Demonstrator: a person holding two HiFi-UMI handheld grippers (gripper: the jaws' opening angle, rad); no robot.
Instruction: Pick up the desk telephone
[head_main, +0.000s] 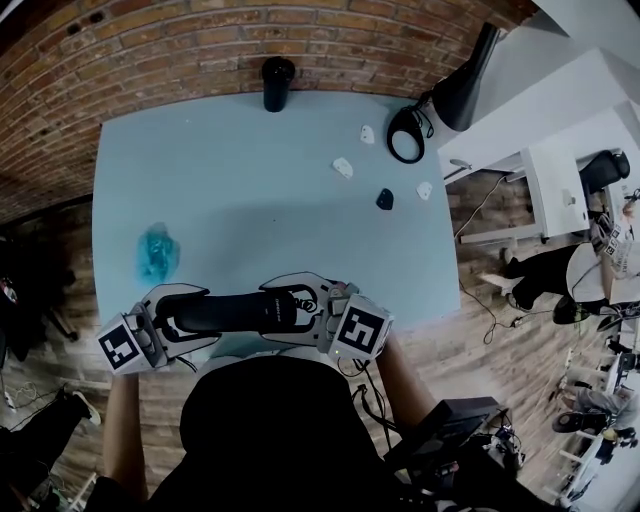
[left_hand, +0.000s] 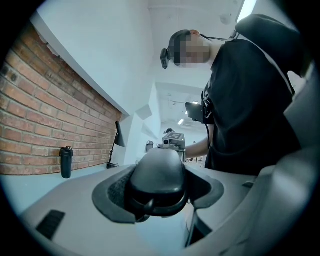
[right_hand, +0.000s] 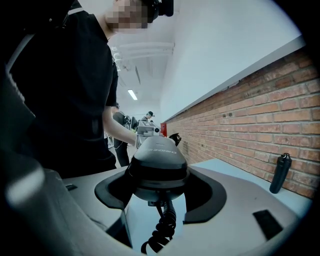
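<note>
A black telephone handset (head_main: 235, 310) lies level above the near edge of the pale blue table (head_main: 250, 190), held by both ends. My left gripper (head_main: 175, 318) is shut on its left end and my right gripper (head_main: 305, 305) on its right end. In the left gripper view the rounded handset end (left_hand: 157, 177) sits between the dark jaw pads of the left gripper (left_hand: 157, 195). In the right gripper view the other handset end (right_hand: 157, 165) fills the right gripper (right_hand: 159, 190), and a coiled black cord (right_hand: 161, 225) hangs from it. The telephone's base is hidden from view.
A black bottle (head_main: 278, 83) stands at the table's far edge by the brick wall. A black desk lamp (head_main: 440, 100) is at the far right corner. Small white pieces (head_main: 343, 167), a small black object (head_main: 385, 199) and a blue crumpled thing (head_main: 157, 252) lie on the table.
</note>
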